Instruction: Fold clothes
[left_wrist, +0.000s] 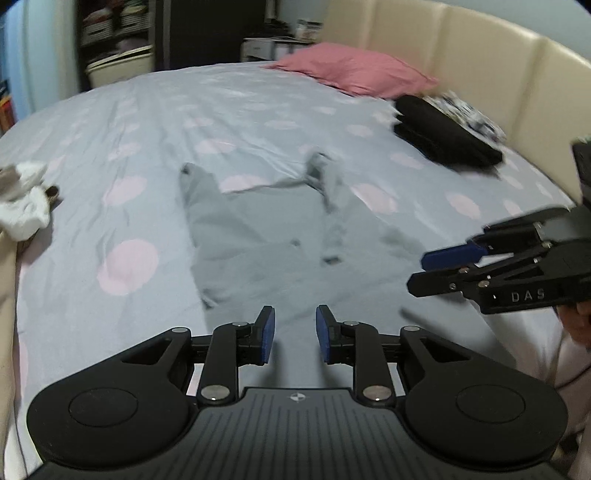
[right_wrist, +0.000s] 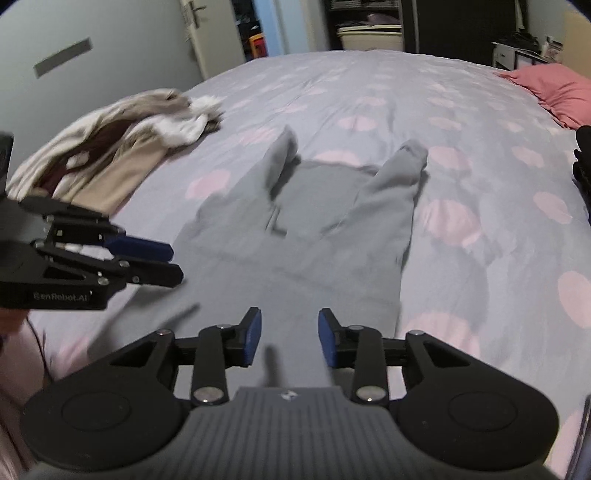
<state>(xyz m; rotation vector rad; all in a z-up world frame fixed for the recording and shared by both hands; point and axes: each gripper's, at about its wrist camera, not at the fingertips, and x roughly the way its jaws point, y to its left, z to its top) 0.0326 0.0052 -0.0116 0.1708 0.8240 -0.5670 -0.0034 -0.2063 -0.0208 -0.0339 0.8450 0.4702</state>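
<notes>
Right gripper (right_wrist: 290, 338) above soft grey garment (right_wrist: 306, 236)

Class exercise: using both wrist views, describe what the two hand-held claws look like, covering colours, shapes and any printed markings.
Both claws are black plastic with dark blue pads on two slim fingers, silver pivot pins, round side housings and a ribbed grey centre plate. The left claw carries pale "GenRobot.AI" lettering along its side, seen in the right wrist view. The right claw shows "DAS" on its side in the left wrist view.
</notes>
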